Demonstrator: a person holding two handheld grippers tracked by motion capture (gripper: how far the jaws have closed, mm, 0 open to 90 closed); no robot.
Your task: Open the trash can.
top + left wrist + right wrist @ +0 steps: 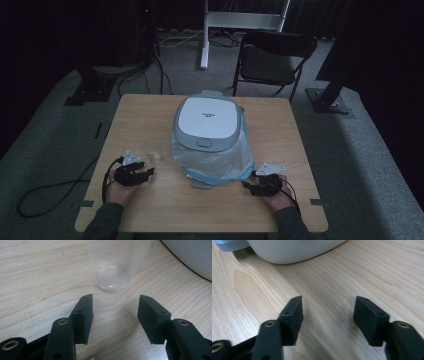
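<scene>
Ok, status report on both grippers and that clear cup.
Left gripper open, short of clear plastic cup. Right gripper open, empty. Nothing between jaws and cup.

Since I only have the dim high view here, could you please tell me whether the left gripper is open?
Observer: Yes, the left gripper is open, with nothing between its jaws.
Operator: What is in front of it?
Observer: A clear cup, just ahead of the jaws and not touching them.
Operator: And the right gripper?
Observer: The right gripper is open too, empty, over the bare table.
</scene>
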